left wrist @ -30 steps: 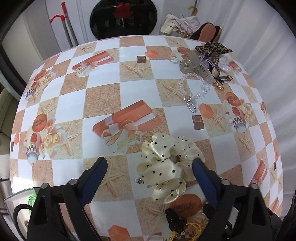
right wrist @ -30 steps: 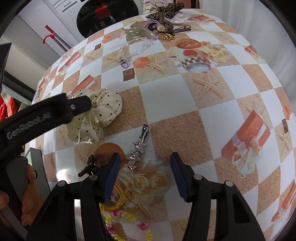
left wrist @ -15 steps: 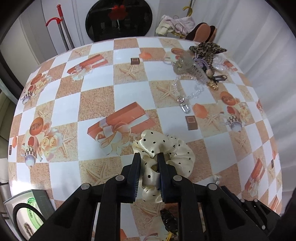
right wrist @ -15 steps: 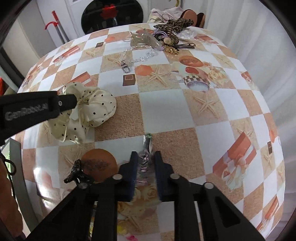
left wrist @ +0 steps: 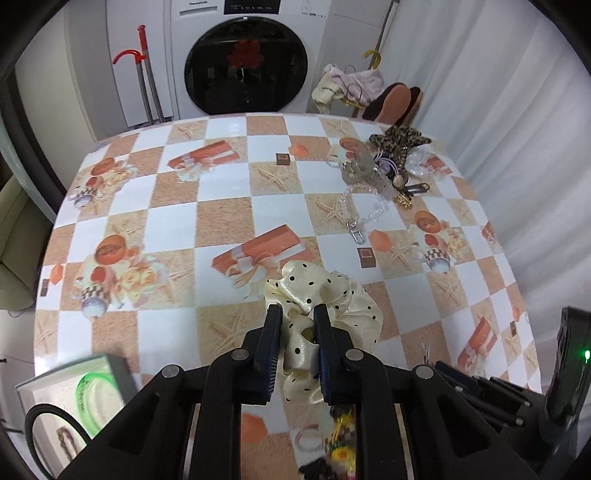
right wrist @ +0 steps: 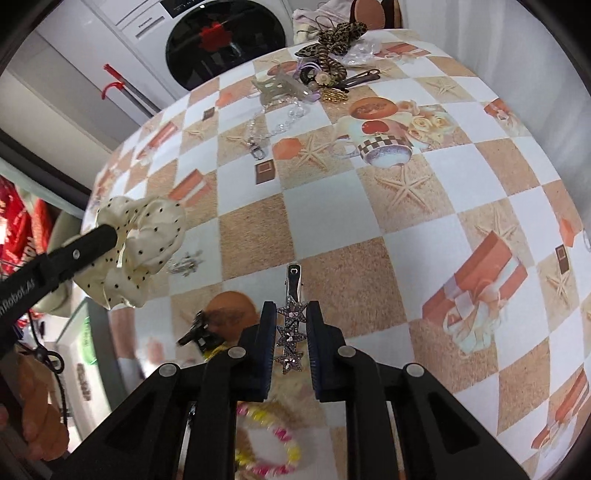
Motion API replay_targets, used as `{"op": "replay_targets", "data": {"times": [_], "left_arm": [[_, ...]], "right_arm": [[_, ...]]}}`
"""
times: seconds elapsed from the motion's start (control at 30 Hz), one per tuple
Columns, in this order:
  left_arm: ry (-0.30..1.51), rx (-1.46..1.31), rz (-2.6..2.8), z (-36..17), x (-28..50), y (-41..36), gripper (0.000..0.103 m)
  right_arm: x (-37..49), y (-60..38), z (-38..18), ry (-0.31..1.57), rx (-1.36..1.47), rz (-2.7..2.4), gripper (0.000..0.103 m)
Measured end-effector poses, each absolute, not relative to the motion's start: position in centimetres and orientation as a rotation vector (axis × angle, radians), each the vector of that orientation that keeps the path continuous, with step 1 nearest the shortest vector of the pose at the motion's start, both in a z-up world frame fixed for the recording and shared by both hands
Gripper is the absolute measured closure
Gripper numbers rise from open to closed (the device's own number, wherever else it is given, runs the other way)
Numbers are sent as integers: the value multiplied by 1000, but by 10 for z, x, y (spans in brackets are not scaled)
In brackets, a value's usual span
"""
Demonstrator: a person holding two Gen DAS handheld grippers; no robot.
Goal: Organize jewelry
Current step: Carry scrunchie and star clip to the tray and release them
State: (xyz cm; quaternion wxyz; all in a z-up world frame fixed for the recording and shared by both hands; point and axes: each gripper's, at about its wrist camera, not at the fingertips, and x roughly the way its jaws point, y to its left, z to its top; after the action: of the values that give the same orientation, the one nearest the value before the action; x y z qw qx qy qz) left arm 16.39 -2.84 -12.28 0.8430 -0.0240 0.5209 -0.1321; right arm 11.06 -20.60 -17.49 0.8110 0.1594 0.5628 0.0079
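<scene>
Left gripper [left wrist: 297, 325] clamps polka-dot scrunchie [left wrist: 325, 295]; right gripper [right wrist: 291, 321] clamps star hair clip [right wrist: 291, 325] — both lifted, unplaced; far pile of accessories [right wrist: 328, 74] unsorted.

A: Satin scrunchie [left wrist: 325, 295] was cream with black polka dots; metal star-studded hair clip [right wrist: 291, 325] was silver with purplish stones.

B: Checked tablecloth [left wrist: 221, 206] showed white and sandy-tan squares, with orange gift boxes and starfish. Far fabric bow [right wrist: 334, 35] was leopard-print, brown and black. Gripper fingers [left wrist: 271, 343] were black.
</scene>
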Motion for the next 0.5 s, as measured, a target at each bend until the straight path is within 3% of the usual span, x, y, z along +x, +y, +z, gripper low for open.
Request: {"op": "replay_targets", "data": {"times": [0.5], "left_arm": [[1100, -132, -211, -101, 102, 41, 80]], "right_arm": [[74, -188, -141, 1217, 346, 91, 86]]}}
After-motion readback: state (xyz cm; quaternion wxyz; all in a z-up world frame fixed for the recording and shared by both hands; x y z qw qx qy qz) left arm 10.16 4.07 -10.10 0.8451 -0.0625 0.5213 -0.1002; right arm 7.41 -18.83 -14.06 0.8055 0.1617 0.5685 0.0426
